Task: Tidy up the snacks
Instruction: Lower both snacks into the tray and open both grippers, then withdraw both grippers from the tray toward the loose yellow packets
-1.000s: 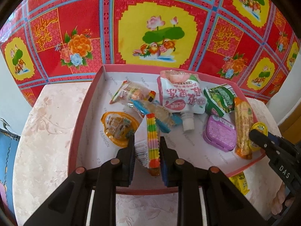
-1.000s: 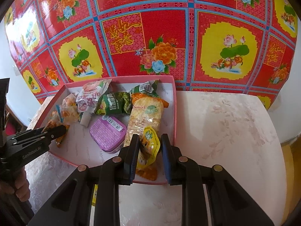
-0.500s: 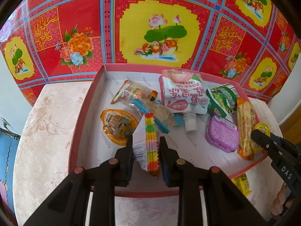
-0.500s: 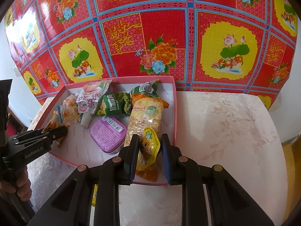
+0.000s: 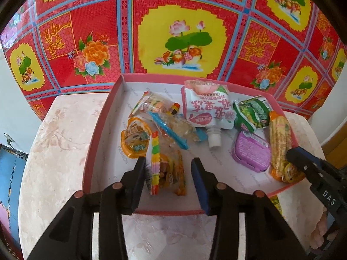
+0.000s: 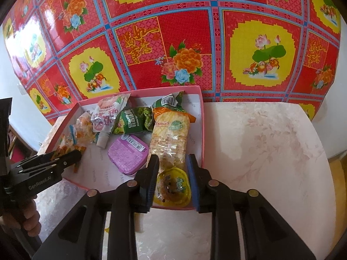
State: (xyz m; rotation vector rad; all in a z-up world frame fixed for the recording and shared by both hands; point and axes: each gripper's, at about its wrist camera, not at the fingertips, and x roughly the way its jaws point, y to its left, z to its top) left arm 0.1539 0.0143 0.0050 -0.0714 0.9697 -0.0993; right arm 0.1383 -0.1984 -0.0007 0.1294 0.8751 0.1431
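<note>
A pink-rimmed box [image 5: 97, 143] on the table holds several snacks. My left gripper [image 5: 167, 166] is open over its near edge; a rainbow-striped packet [image 5: 154, 162] lies loose between the jaws, leaning on an orange snack bag [image 5: 173, 171]. My right gripper [image 6: 171, 173] is open at the box's [image 6: 202, 130] near right corner; a yellow jelly cup [image 6: 173, 186] lies between its jaws, below a long yellow cracker pack [image 6: 171, 136]. The right gripper also shows in the left wrist view [image 5: 312, 169].
In the box lie an orange jelly cup [image 5: 134, 138], a white-pink spout pouch [image 5: 208, 110], a green packet [image 5: 251, 112] and a purple tub [image 5: 251, 149]. The pale marbled table [image 6: 260, 147] extends right. A red patterned cloth [image 5: 173, 32] hangs behind.
Both grippers have opened. The rainbow packet dropped from the left jaws into the box; the yellow jelly cup dropped from the right jaws and lies flat in the box corner.
</note>
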